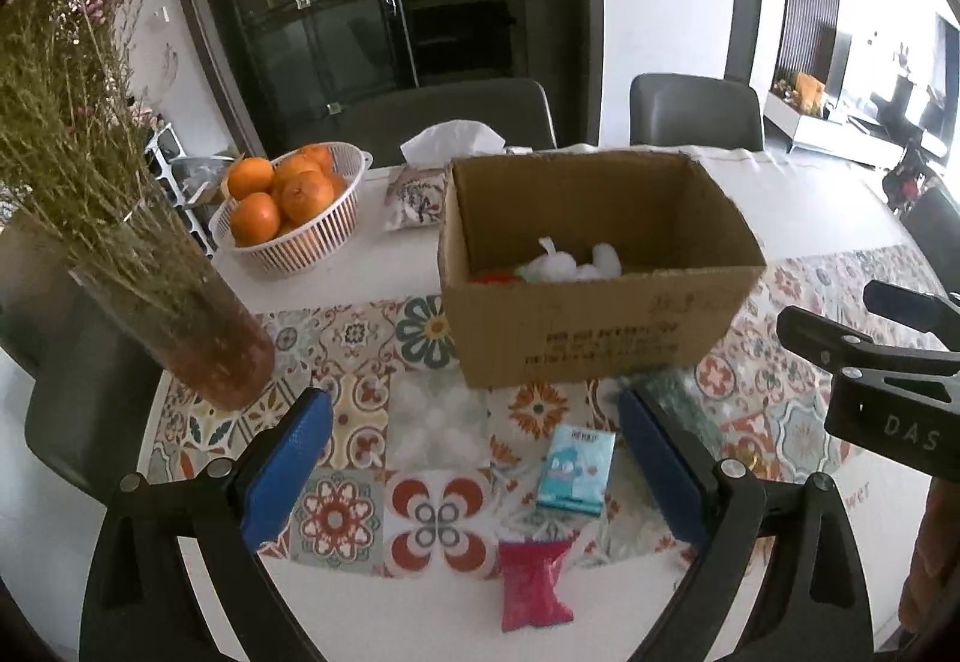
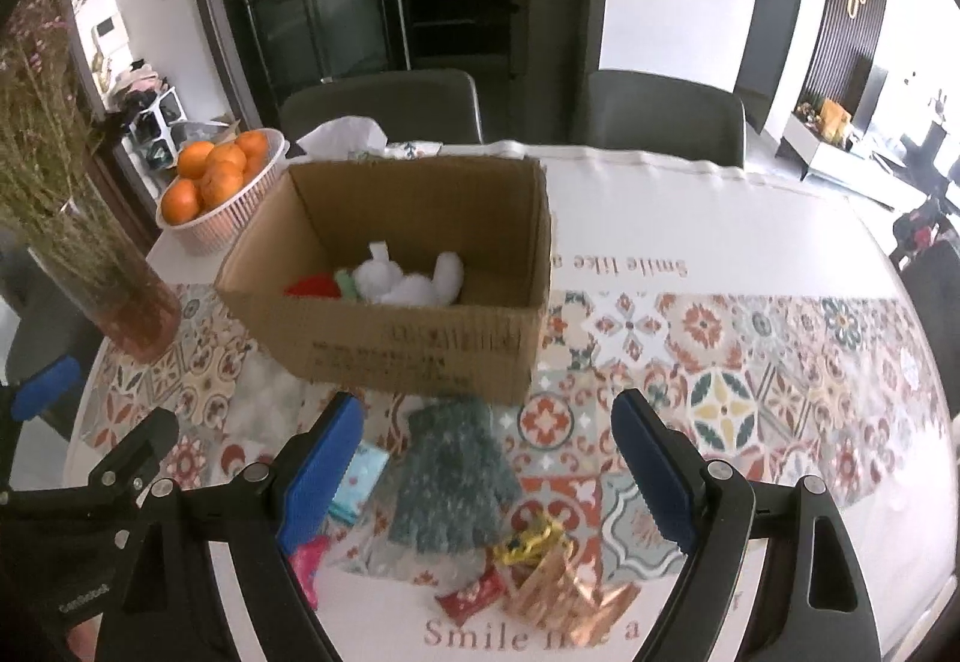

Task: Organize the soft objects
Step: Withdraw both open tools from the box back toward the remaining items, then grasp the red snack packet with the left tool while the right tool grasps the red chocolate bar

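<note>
Both grippers hang above the near edge of the counter (image 2: 690, 218), which wears a patterned tile-print cloth, and both have their blue-padded jaws spread wide with nothing between them. The left gripper (image 1: 474, 458) looks down on a small pale-blue tissue packet (image 1: 576, 473) and a pink bead-filled pouch (image 1: 534, 584); the right gripper (image 2: 486, 467) frames a teal knitted glove (image 2: 450, 476) lying flat just in front of the open brown cardboard box (image 2: 414, 356). A white plush toy (image 2: 408, 281) with something red and green beside it already sits inside the box, so the sorting looks partly done, with the loose soft pieces to follow.

For the next pick, the glove seems the natural choice for the right gripper: come down over its middle, pinch through the thick knit rather than an edge, and lift clear of the box wall before letting go. The crinkled gold and red wrappers (image 2: 552, 584) lie touching the glove's near end and could be dragged along.

The box's near wall hides most of its floor. A clear, filmy bag (image 1: 432, 416) on the cloth is hard to make out, and the left gripper's right pad covers part of the glove in its own view.
</note>
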{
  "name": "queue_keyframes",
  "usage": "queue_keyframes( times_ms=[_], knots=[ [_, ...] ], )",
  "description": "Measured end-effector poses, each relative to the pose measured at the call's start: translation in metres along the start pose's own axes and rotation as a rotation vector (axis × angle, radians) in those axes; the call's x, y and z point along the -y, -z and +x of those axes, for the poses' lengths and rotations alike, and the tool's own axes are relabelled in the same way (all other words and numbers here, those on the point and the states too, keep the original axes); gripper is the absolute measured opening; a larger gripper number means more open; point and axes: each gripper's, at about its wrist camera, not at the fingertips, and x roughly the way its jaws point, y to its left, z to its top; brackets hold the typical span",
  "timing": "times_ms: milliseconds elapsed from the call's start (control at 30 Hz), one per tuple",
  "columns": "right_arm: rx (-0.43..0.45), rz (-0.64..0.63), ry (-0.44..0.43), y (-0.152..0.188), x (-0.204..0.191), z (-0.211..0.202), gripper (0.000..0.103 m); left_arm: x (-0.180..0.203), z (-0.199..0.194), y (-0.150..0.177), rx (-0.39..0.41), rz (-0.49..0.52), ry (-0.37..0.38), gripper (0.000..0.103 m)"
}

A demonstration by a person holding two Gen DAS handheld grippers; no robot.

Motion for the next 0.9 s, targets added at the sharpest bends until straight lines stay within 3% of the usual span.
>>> queue_keyframes(
  times_ms=[367, 733, 900],
  knots=[
    [-0.029, 0.018, 0.015, 0.050, -0.006, -0.016, 0.086, 0.001, -0.015, 0.039, -0.032, 0.047, 0.004, 0.098],
    [0.038, 0.197, 0.009, 0.106, -0.001, -0.025, 0.086, -0.005, -0.015, 0.083, -0.026, 0.032, 0.079, 0.098],
    [-0.023, 0.232, -0.015, 0.123, -0.002, -0.008, 0.086, -0.005, -0.001, 0.099, -0.063, 0.033, 0.105, 0.097]
  ],
)
